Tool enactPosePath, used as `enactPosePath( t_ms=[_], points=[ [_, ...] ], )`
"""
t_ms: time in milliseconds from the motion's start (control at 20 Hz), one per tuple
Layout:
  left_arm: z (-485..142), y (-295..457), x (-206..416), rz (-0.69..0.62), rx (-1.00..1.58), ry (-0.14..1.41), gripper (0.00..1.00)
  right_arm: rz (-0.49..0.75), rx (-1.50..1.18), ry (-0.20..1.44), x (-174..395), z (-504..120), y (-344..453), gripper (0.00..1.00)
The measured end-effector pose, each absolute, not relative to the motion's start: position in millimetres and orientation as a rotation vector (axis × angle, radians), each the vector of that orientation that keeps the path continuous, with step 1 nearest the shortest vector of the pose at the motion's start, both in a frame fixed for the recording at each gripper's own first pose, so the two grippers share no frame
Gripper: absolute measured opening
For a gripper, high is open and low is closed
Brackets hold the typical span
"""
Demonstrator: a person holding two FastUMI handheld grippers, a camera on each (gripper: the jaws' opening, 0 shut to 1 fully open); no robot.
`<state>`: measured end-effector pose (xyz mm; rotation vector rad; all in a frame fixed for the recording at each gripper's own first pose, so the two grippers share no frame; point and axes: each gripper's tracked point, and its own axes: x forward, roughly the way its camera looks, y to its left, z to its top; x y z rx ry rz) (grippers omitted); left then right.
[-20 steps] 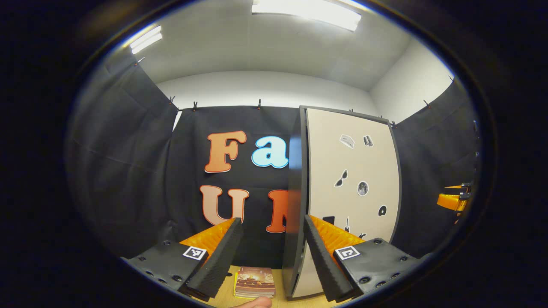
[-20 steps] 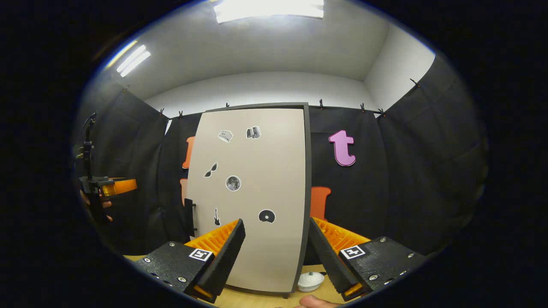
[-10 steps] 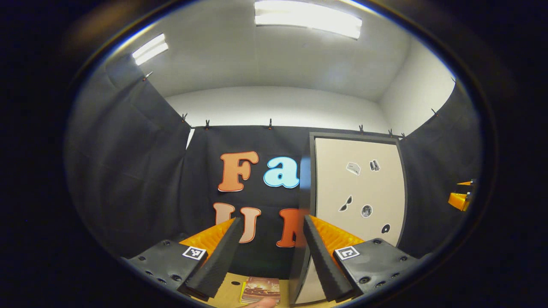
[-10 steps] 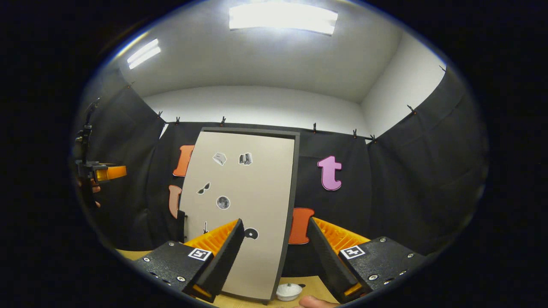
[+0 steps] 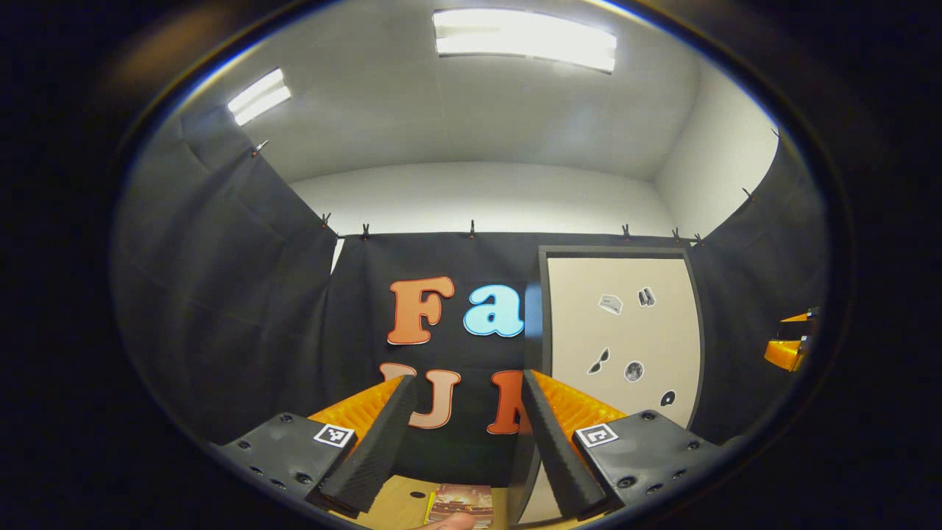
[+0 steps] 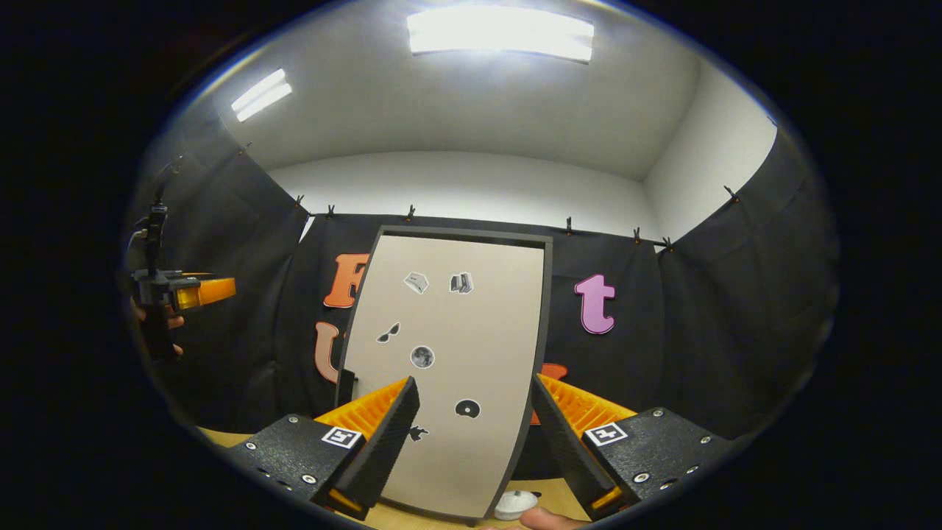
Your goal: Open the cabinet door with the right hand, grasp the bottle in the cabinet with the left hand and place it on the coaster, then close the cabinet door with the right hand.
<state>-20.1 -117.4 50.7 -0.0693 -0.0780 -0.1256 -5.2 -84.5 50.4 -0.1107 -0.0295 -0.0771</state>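
No readable words or numbers stand on anything here. The cabinet door [image 6: 452,368] carries small picture stickers [image 6: 422,357] without legible text. Each gripper body bears a square coded marker [image 5: 597,435], not readable as writing. The book [image 5: 461,503] on the tabletop has a cover that seems printed, too blurred to read.

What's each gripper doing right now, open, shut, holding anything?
Left gripper: open, holding nothing.
Right gripper: open, holding nothing, facing the shut cabinet door.
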Motion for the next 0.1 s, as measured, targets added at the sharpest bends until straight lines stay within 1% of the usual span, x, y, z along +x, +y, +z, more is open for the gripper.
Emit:
enactPosePath(
  t_ms=[100],
  points=[
    [50.4, -117.5, -15.9, -0.118, -0.061, -0.077, 0.87, -0.056, -0.101, -0.025, -6.0, 54.3, -77.6, 0.94]
  ],
)
